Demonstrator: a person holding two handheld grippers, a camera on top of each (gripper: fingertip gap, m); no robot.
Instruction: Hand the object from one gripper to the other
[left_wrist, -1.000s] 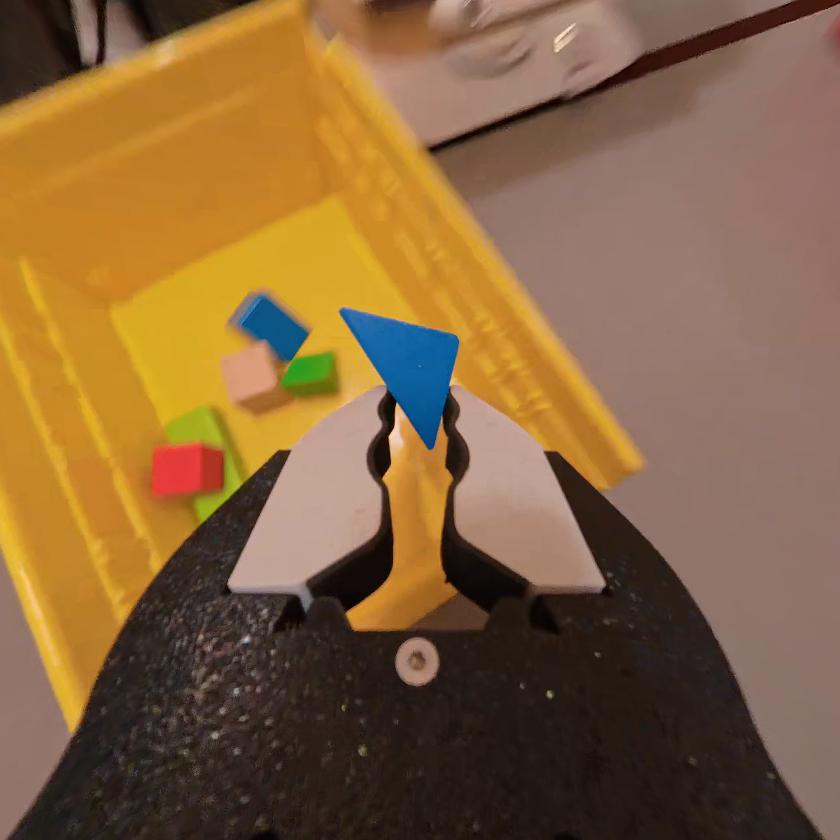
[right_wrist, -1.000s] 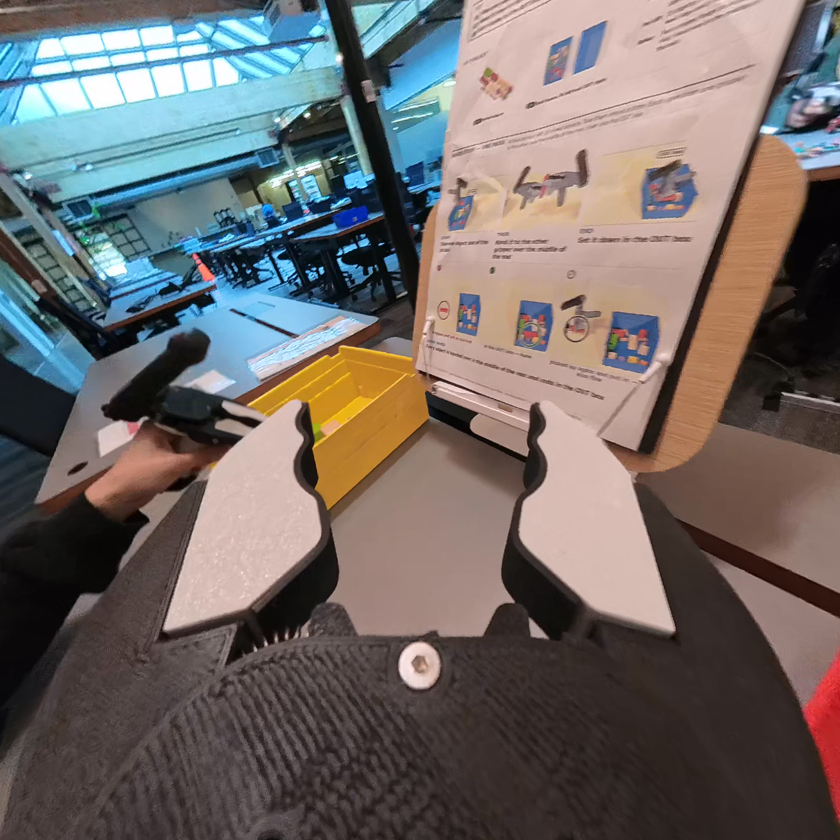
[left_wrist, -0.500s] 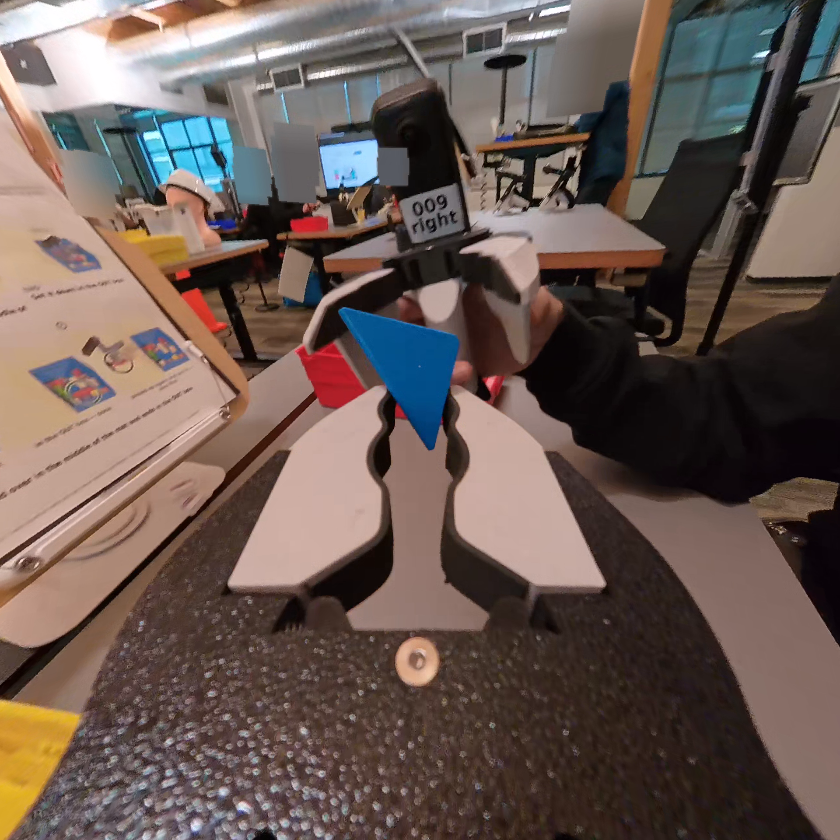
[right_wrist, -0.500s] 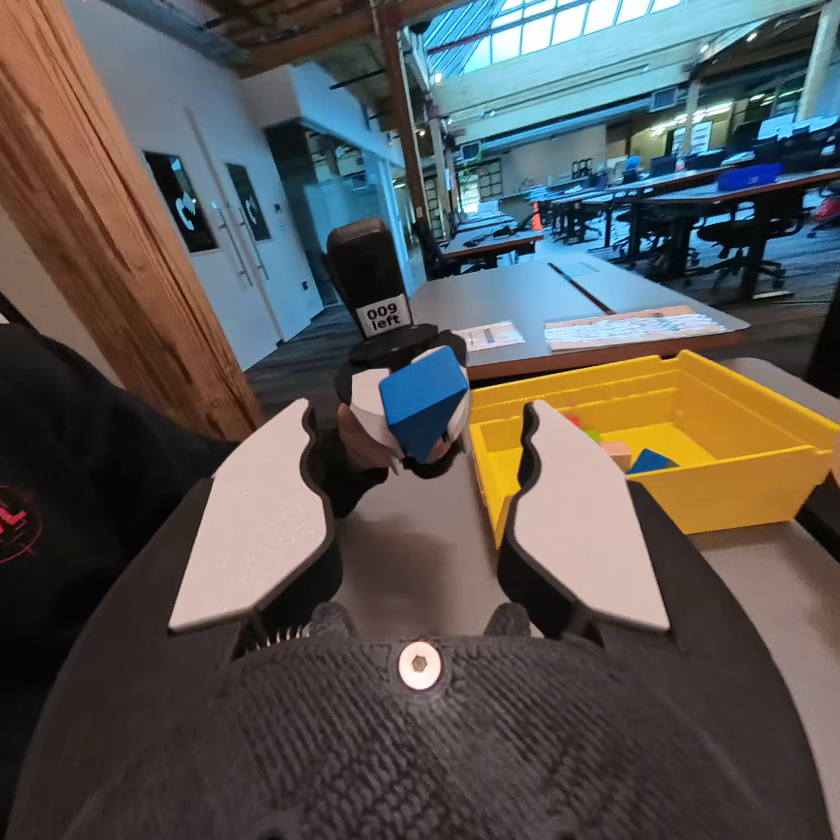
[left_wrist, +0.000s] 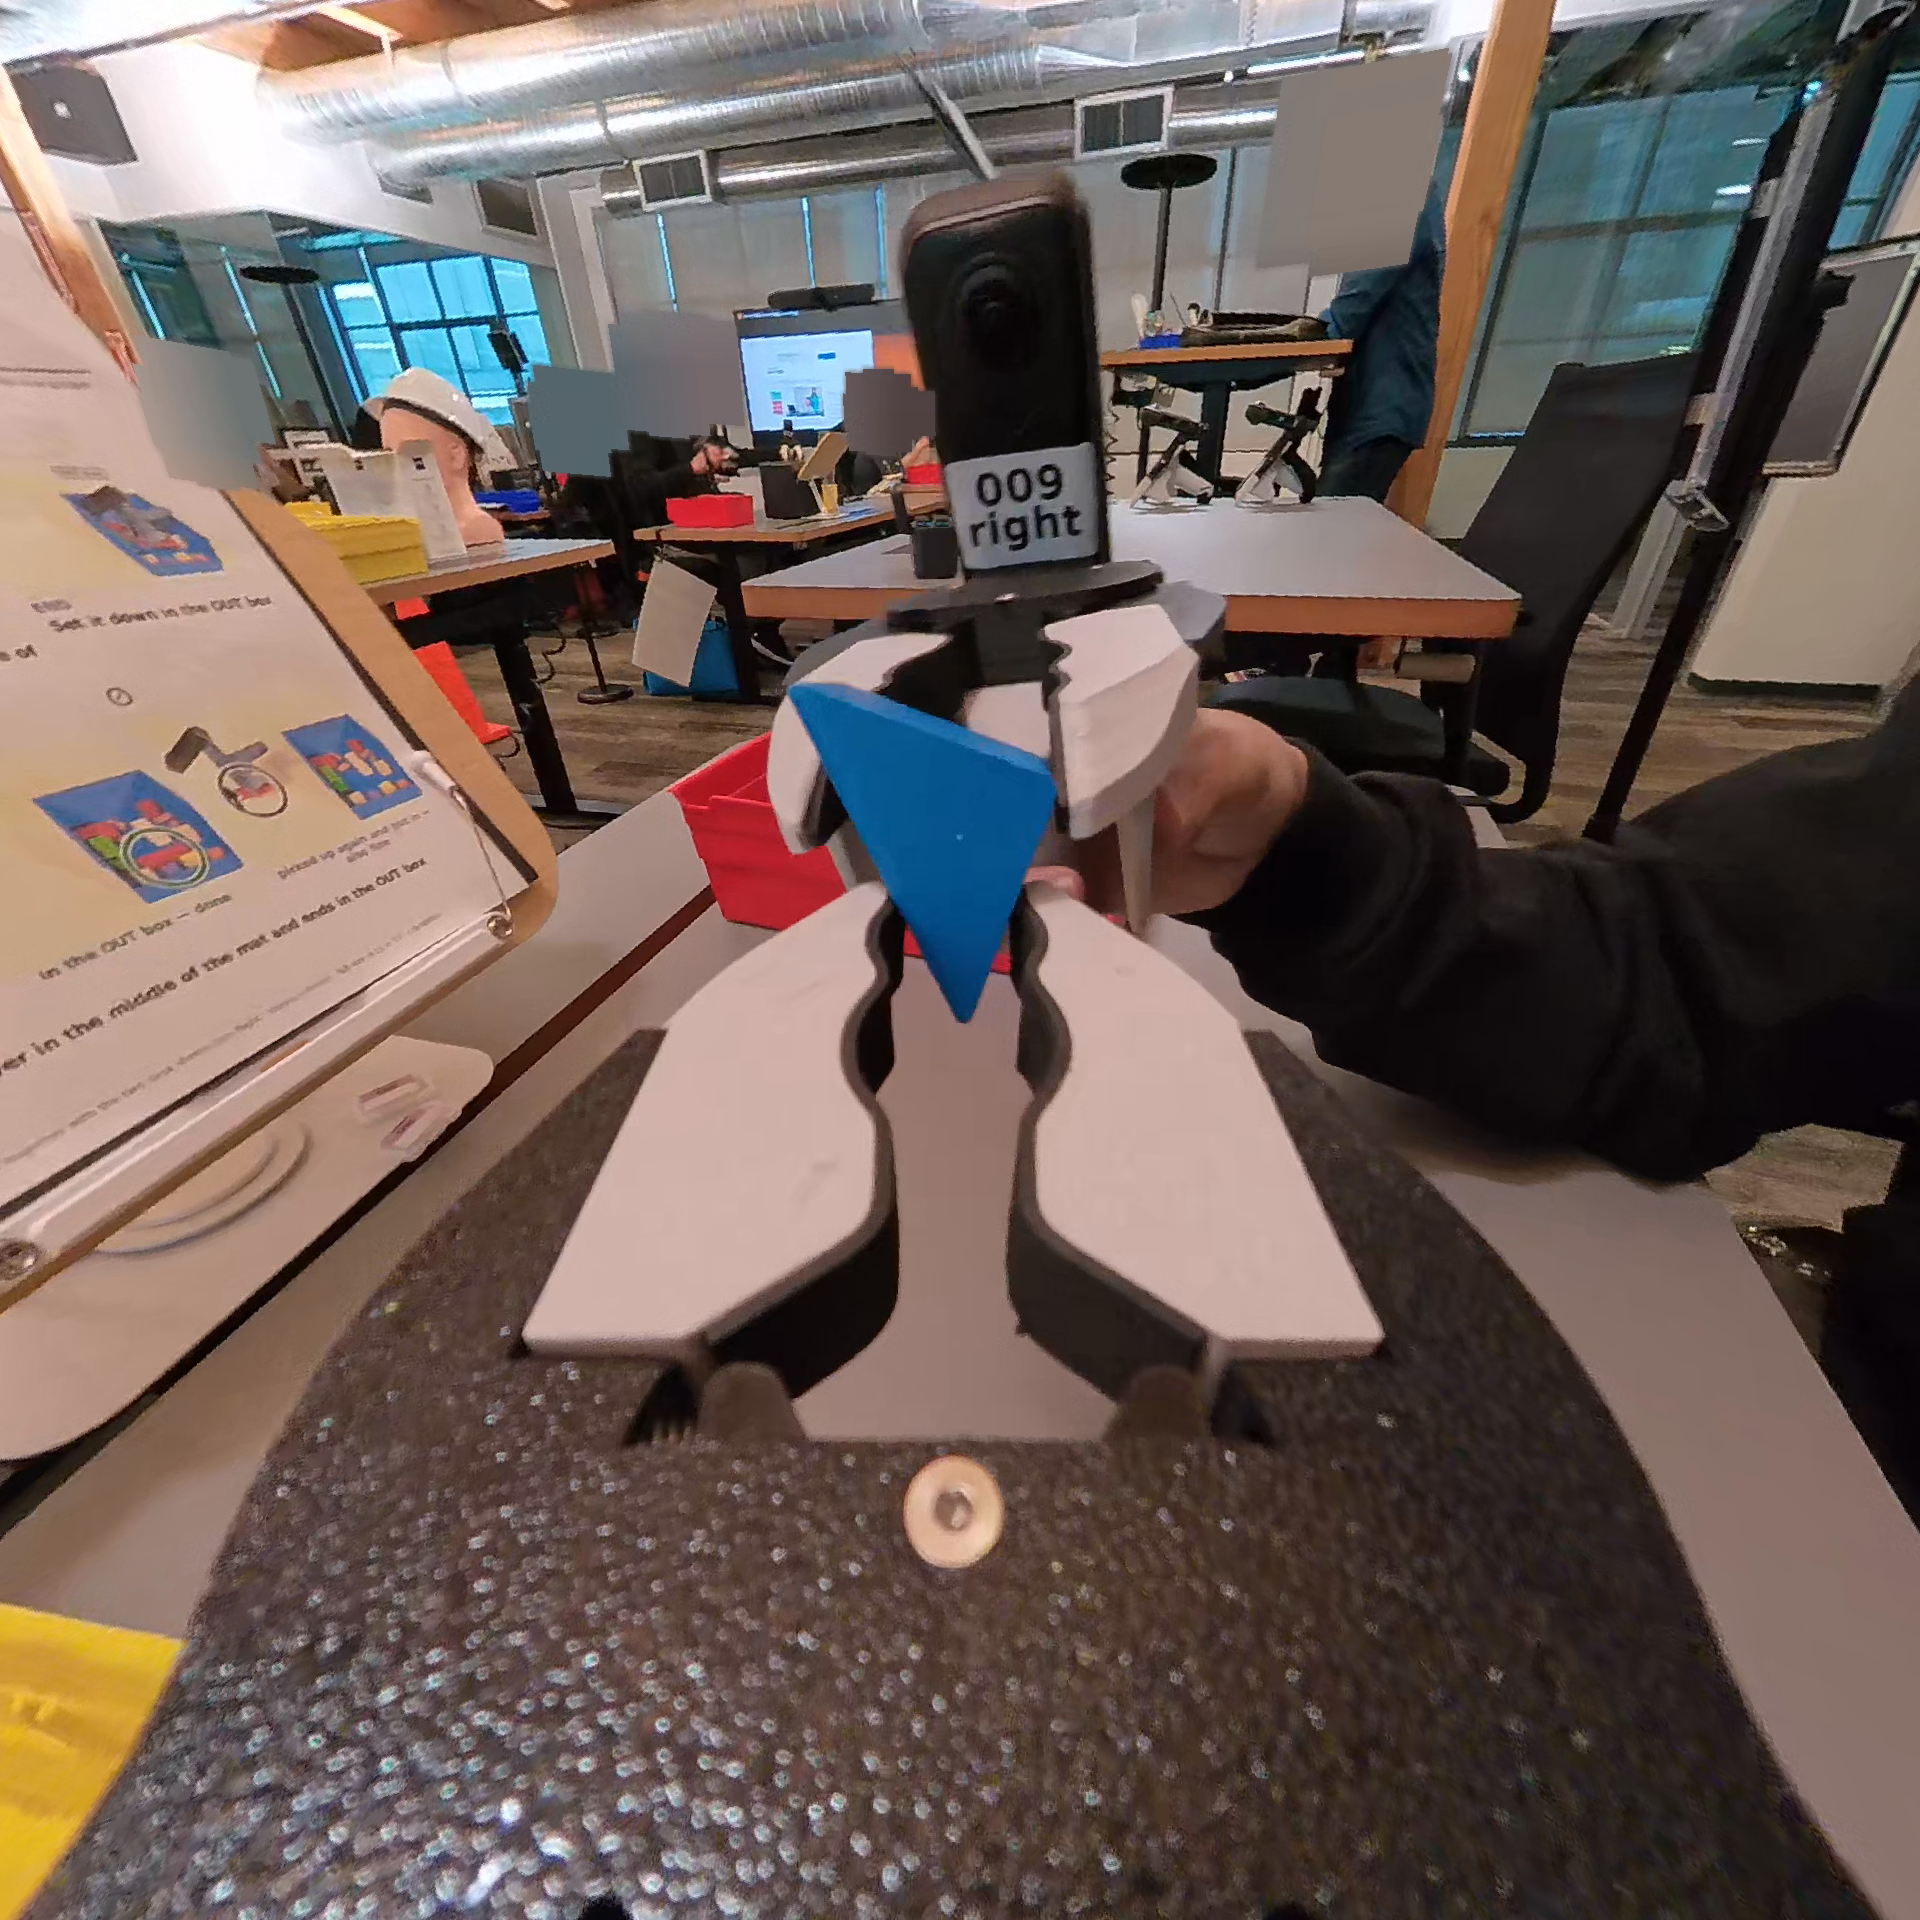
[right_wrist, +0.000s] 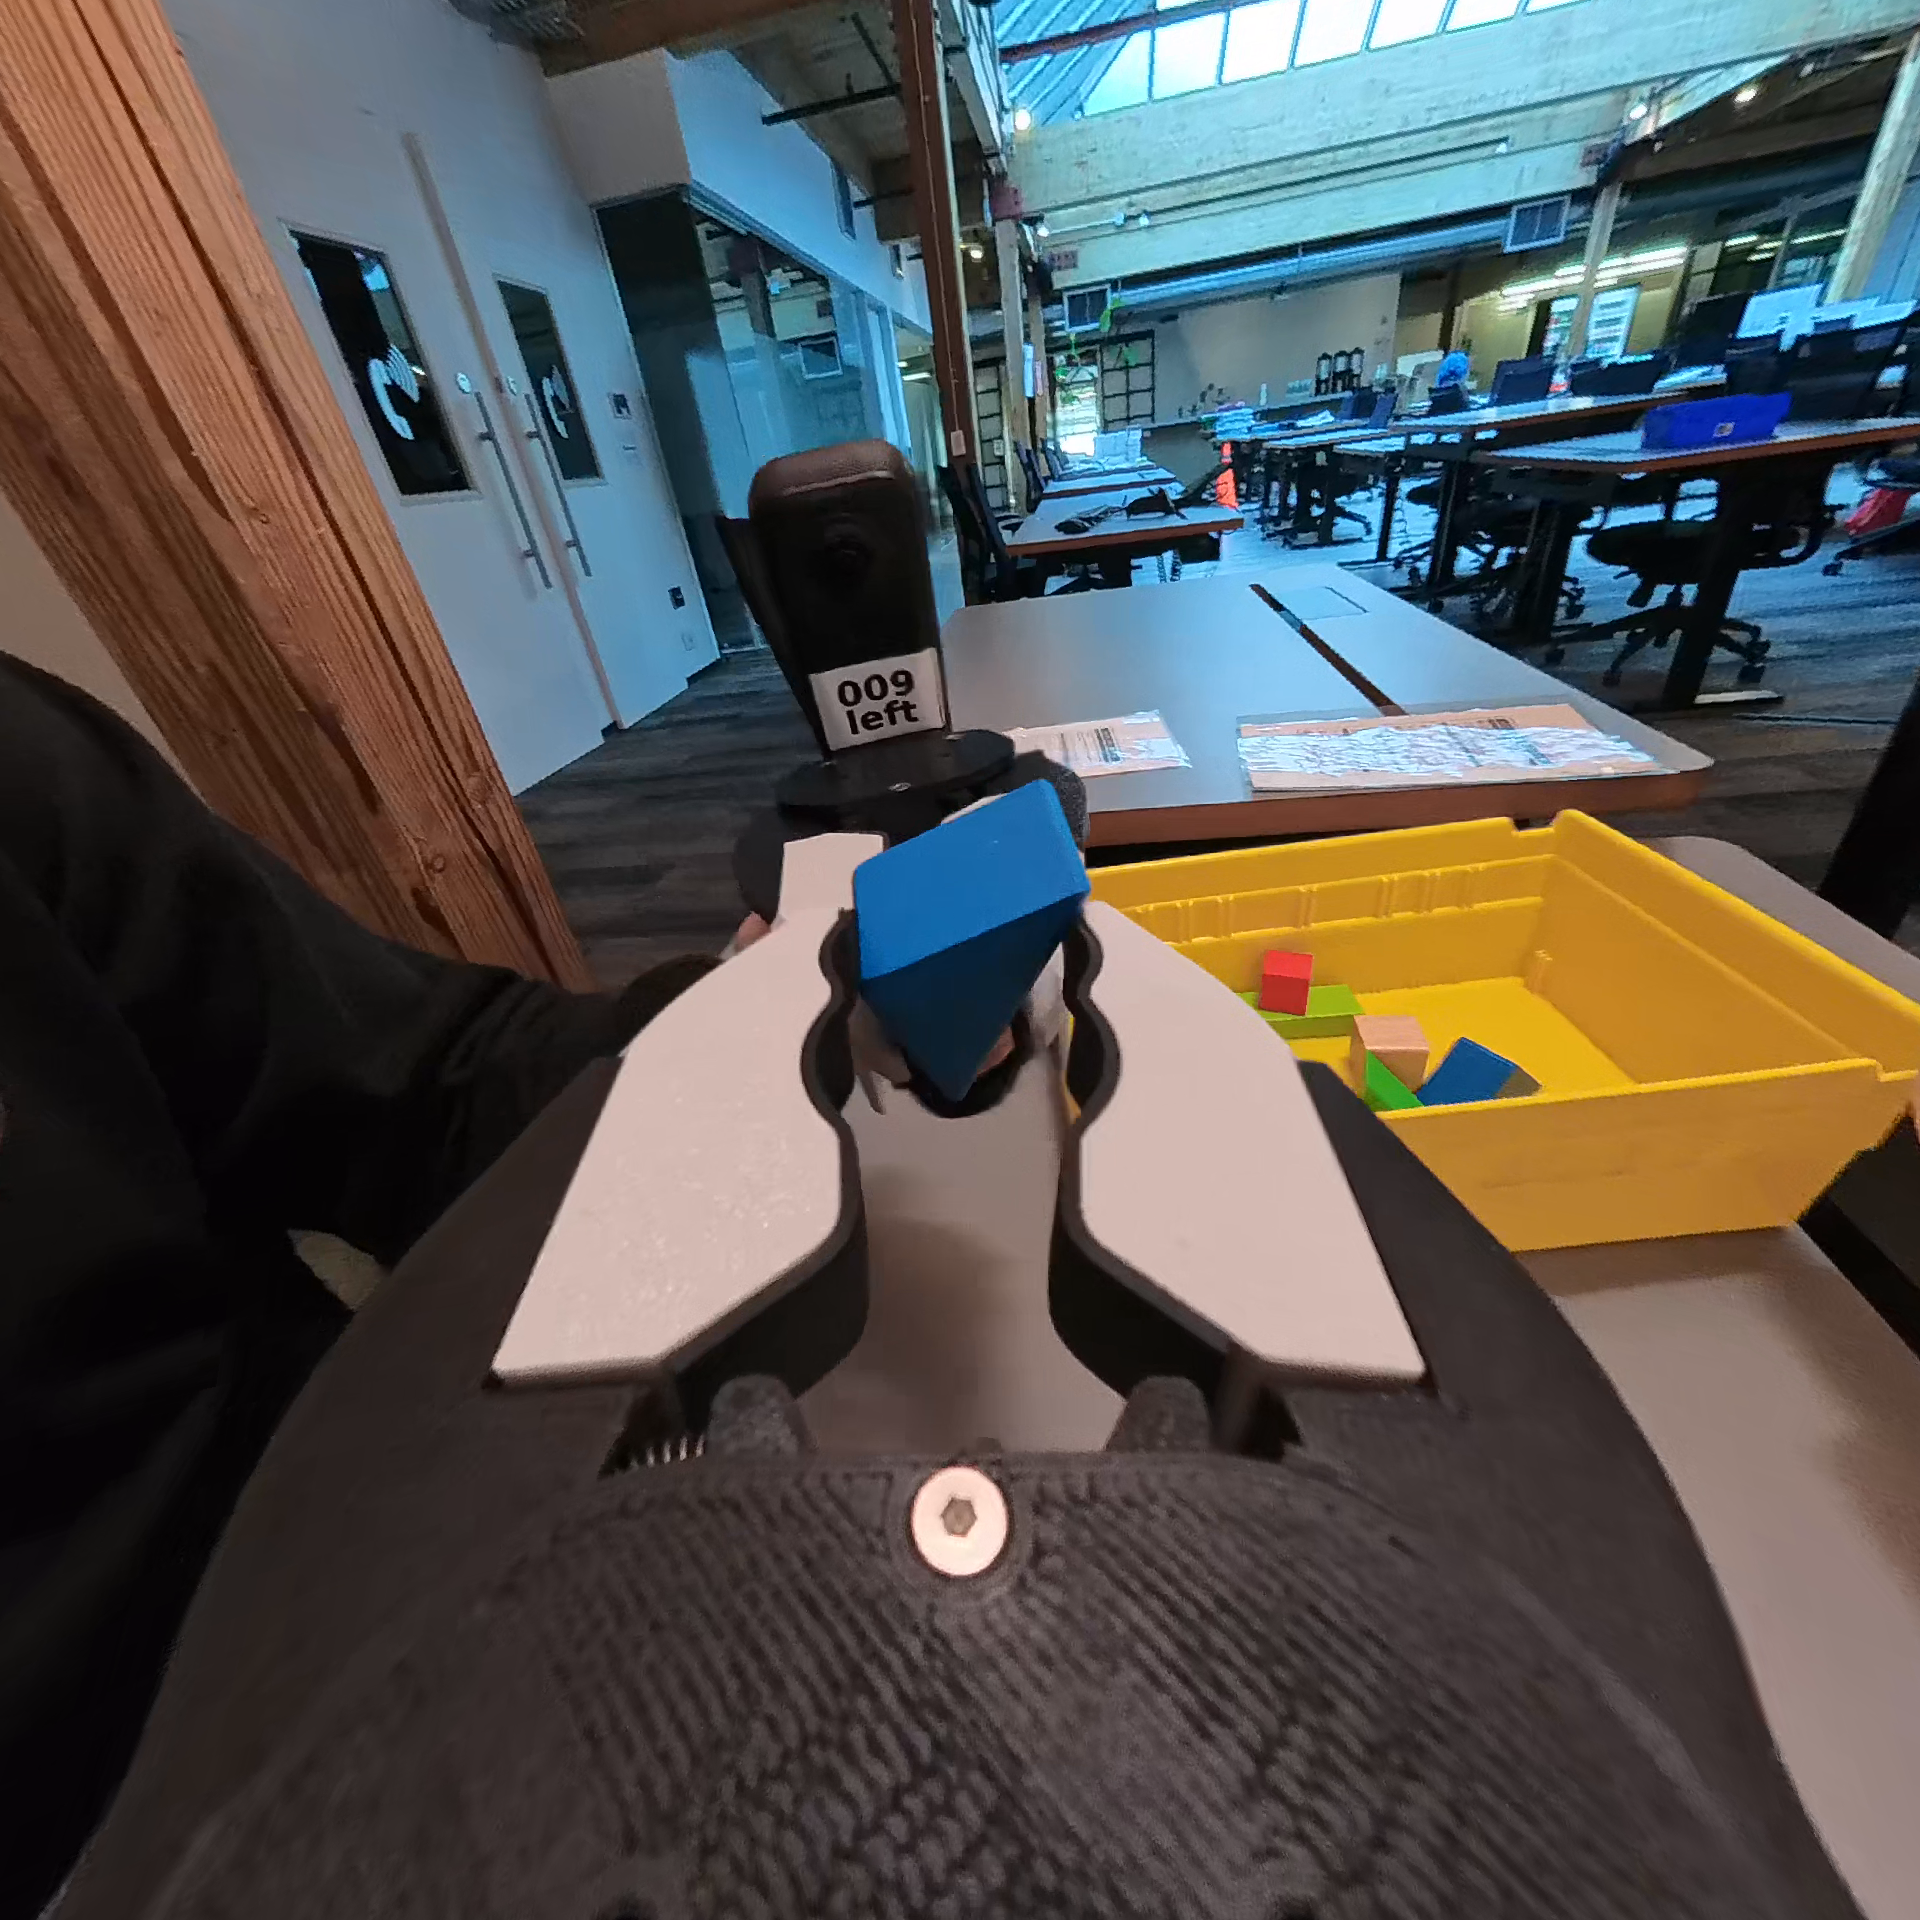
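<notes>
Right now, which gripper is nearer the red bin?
Right. The right gripper is in front of the red bin; the left gripper sits farther back, across the blue block.

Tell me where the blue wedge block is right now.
The blue wedge block sits pinched in the left tongs, with the right tongs closing around it, left of the yellow bin.

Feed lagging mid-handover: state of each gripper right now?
Left gripper: closed on the blue triangular block.
Right gripper: closed around the same block; contact appears made.
</notes>
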